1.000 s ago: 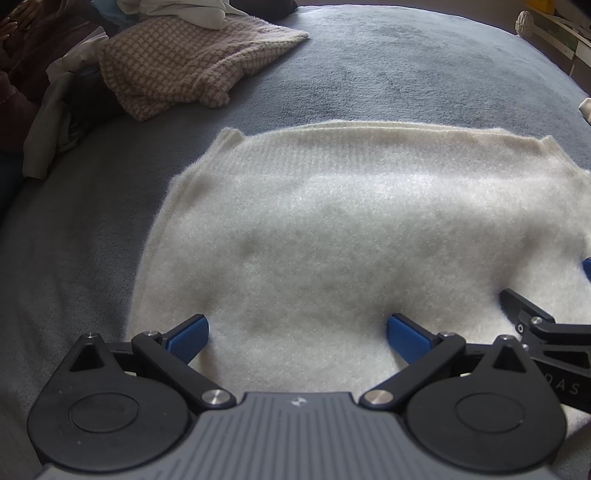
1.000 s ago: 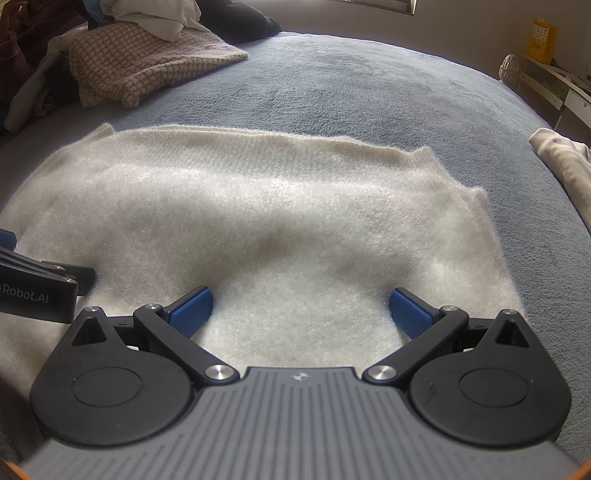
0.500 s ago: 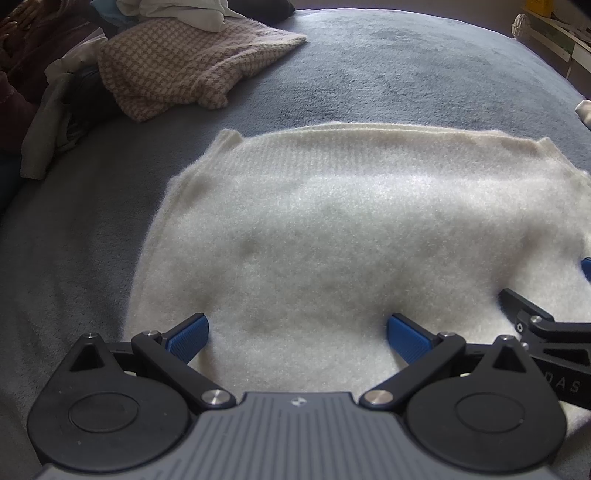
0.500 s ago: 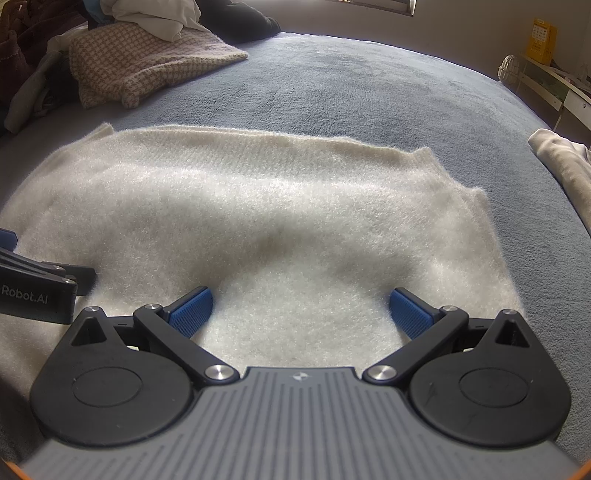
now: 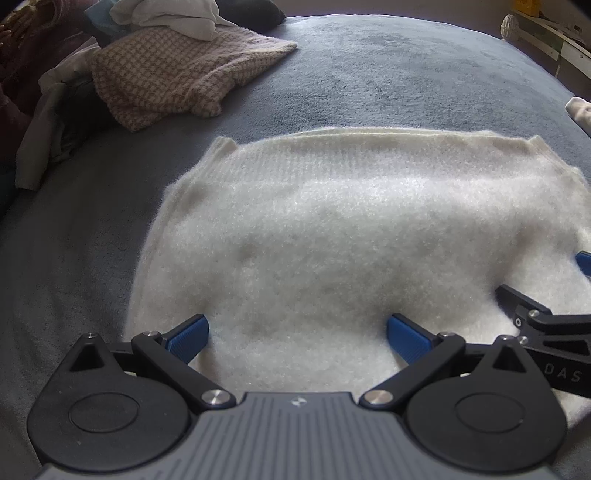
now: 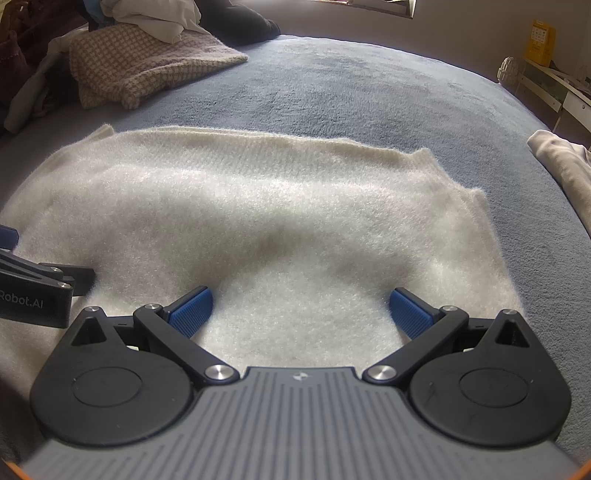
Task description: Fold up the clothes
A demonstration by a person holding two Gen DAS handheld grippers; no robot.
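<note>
A fuzzy cream sweater [image 5: 332,229] lies spread flat on the grey-blue blanket [image 5: 388,81]; it also fills the right wrist view [image 6: 277,206]. My left gripper [image 5: 297,334] is open over the sweater's near left part, blue pads wide apart, nothing between them. My right gripper [image 6: 301,308] is open over the near right part, also with nothing between its pads. Each gripper shows at the edge of the other's view: the right gripper [image 5: 546,321] and the left gripper [image 6: 33,288]. The sweater's near edge is hidden under the gripper bodies.
A pile of clothes sits far left, topped by a pink houndstooth knit [image 5: 177,74] and white cloth [image 5: 177,14]. Another cream garment [image 6: 561,166] lies at the right edge of the bed. Shelving [image 6: 554,81] stands beyond the bed's right side.
Both grippers have drifted slightly back over the sweater; the far hem sits a little lower in the left view. Both stay open and the sweater has not moved.
</note>
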